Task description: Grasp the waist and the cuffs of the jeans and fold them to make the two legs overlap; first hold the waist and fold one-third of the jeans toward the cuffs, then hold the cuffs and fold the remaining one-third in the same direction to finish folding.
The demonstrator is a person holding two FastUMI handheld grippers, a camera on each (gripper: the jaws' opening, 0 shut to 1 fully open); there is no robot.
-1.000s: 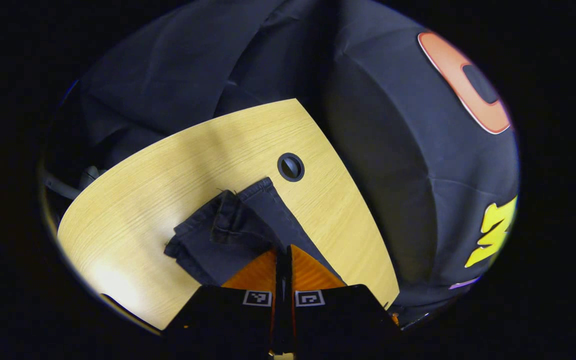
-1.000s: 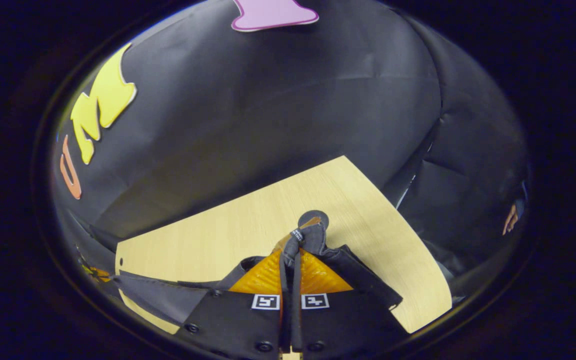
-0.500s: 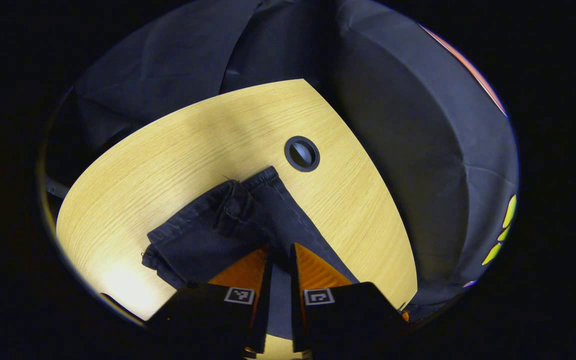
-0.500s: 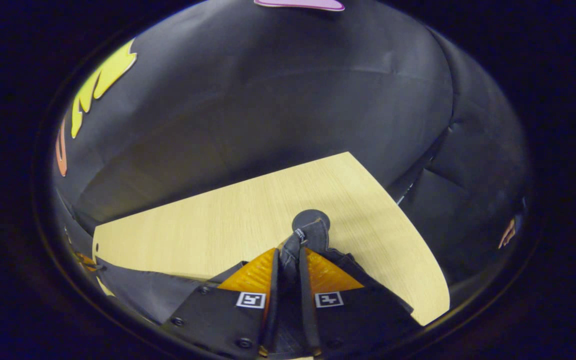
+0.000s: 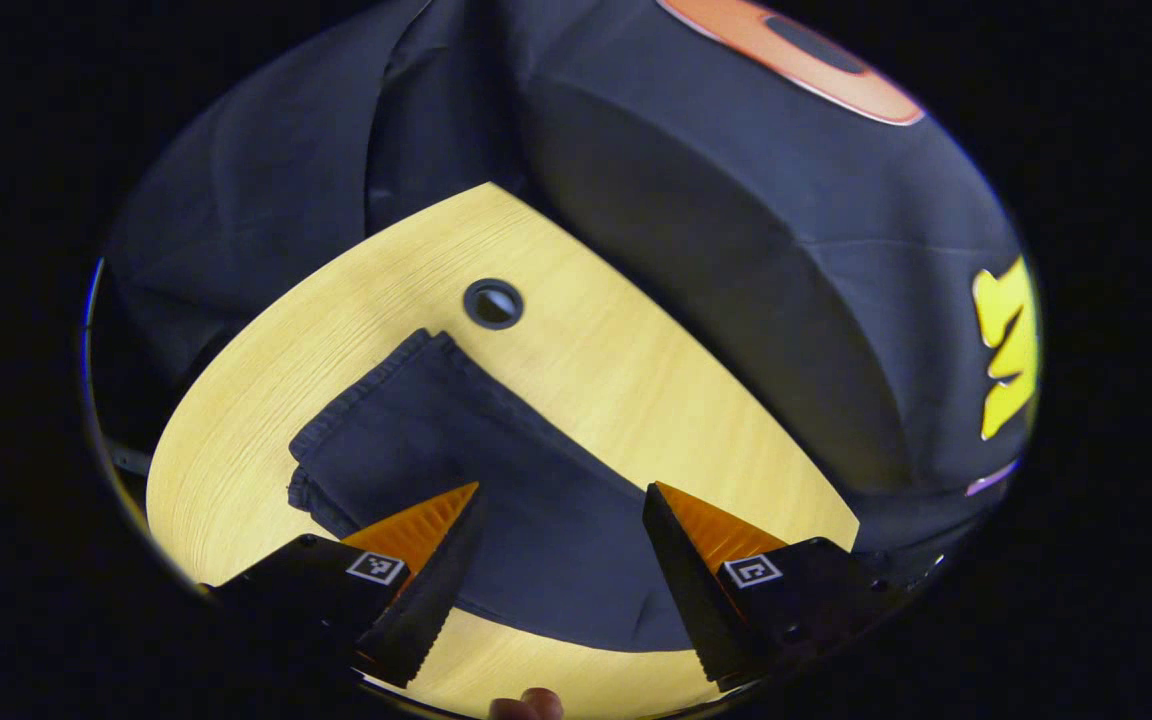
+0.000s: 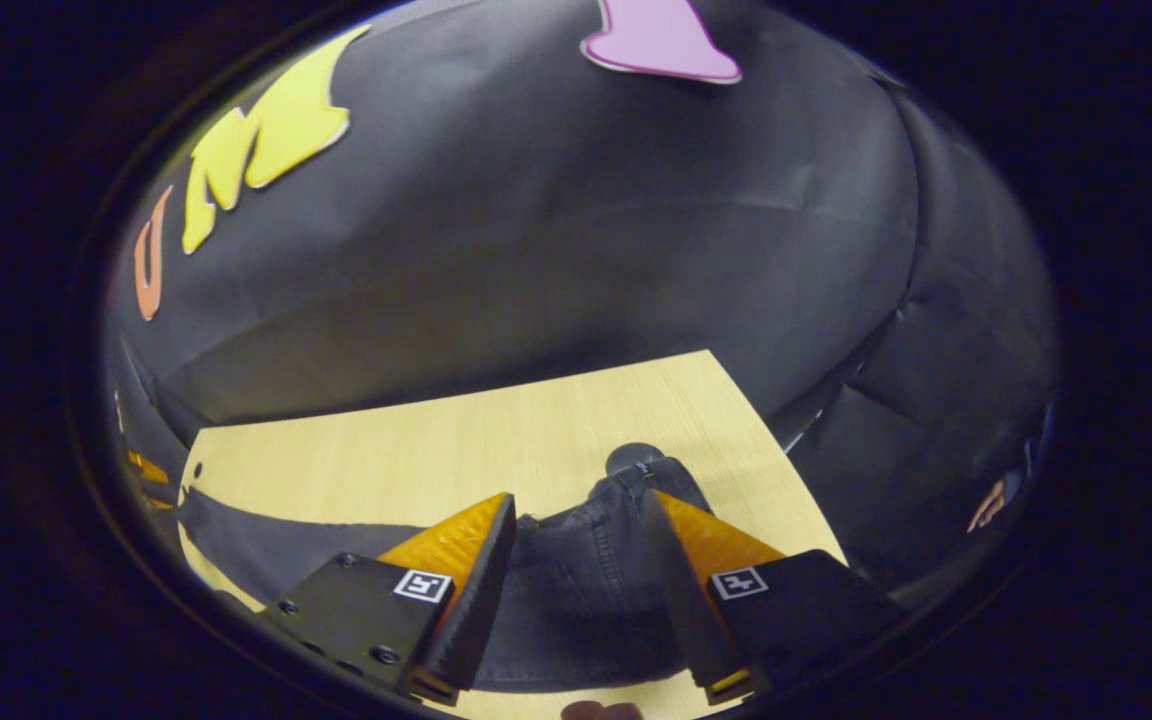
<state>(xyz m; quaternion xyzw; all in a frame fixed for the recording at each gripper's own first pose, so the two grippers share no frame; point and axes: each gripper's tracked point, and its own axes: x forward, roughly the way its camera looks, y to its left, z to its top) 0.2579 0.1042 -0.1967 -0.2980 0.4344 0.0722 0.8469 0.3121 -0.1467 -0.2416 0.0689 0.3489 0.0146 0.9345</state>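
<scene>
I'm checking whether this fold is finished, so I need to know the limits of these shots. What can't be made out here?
- Left gripper view: the near edge of the dark denim jeans lies behind the open left gripper's black body.
- Right gripper view: the jeans run off the lower left; the right gripper hides the layers.
- The round grommet hole in the light wooden table is partly covered by denim.

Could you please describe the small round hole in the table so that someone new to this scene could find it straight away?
Start from the light wooden table standing against the black cloth wall. Dark jeans lie folded on it, ahead of the open left gripper. Just beyond the far corner of the jeans sits the hole: a small dark round fitting, the one circular mark on the plain pale wood.
</scene>
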